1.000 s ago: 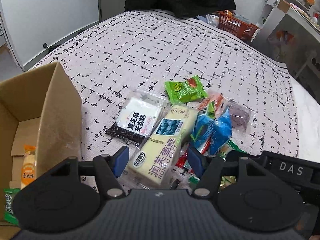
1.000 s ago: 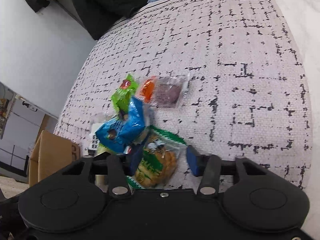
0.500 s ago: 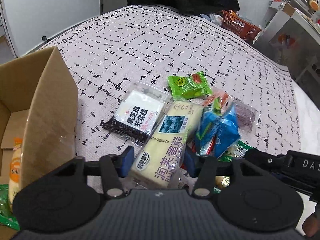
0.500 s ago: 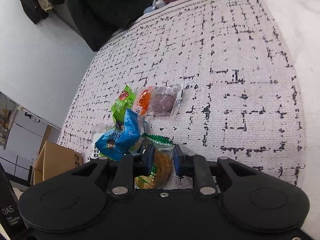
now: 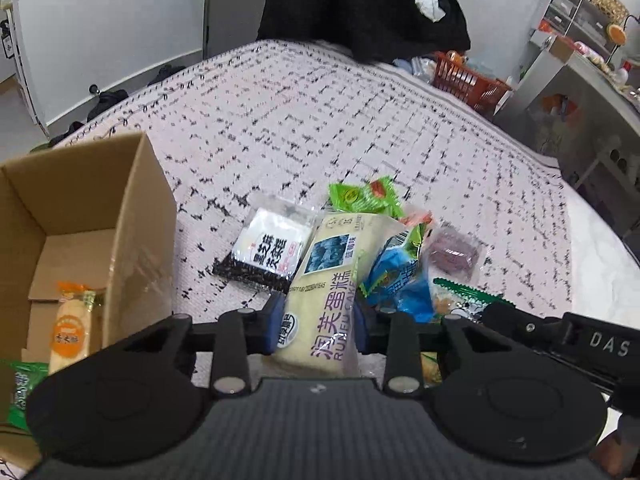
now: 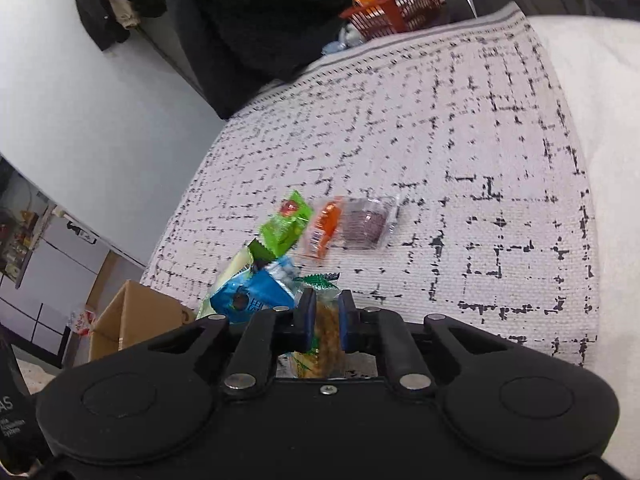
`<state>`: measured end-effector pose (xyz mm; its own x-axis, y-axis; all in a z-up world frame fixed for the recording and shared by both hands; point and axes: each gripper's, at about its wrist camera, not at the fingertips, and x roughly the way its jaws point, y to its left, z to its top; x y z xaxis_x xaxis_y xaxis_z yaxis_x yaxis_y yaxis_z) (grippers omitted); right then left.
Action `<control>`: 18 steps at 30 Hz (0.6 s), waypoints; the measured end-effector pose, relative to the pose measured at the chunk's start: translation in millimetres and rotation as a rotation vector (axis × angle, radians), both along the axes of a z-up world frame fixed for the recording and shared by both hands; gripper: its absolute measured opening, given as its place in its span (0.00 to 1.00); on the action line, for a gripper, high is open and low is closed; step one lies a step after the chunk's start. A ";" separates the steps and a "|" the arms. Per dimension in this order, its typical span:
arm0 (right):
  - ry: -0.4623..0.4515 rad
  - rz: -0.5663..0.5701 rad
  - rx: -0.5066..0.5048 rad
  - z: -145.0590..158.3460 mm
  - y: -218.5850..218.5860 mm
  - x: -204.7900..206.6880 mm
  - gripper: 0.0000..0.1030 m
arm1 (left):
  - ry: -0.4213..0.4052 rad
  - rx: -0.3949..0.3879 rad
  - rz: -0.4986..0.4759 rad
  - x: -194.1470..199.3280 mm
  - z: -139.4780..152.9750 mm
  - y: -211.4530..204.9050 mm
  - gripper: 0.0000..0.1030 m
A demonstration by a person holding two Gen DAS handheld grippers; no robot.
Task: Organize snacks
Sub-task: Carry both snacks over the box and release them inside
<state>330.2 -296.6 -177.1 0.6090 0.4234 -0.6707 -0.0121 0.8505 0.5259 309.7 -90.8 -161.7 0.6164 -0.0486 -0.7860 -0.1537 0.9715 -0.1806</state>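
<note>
My left gripper (image 5: 316, 322) is shut on a pale yellow cake pack (image 5: 332, 280) with its far end tilted up over the pile. My right gripper (image 6: 325, 317) is shut on a green-edged cracker pack (image 6: 326, 330); that gripper also shows in the left wrist view (image 5: 560, 336). Loose snacks lie on the checked bedspread (image 5: 340, 120): a black-and-white pack (image 5: 272, 254), a green pack (image 5: 362, 196), a blue pack (image 5: 400, 276), an orange pack (image 6: 326, 226) and a purple cake (image 5: 454, 256). An open cardboard box (image 5: 136, 216) stands at the left.
The box holds an orange-labelled pack (image 5: 72, 328) and a green pack (image 5: 20, 388). An orange basket (image 5: 468, 80) and dark clothes (image 5: 360, 4) lie beyond the bed's far end. A white sheet (image 6: 600, 160) borders the bedspread on the right.
Both grippers have closed, the left on the yellow cake pack, the right on the cracker pack. Both packs have lifted slightly off the pile.
</note>
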 end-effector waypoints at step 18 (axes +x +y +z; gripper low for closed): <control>-0.084 0.029 -0.023 51.2 23.1 -25.7 0.11 | -0.108 -0.024 0.038 -40.3 52.8 18.6 0.32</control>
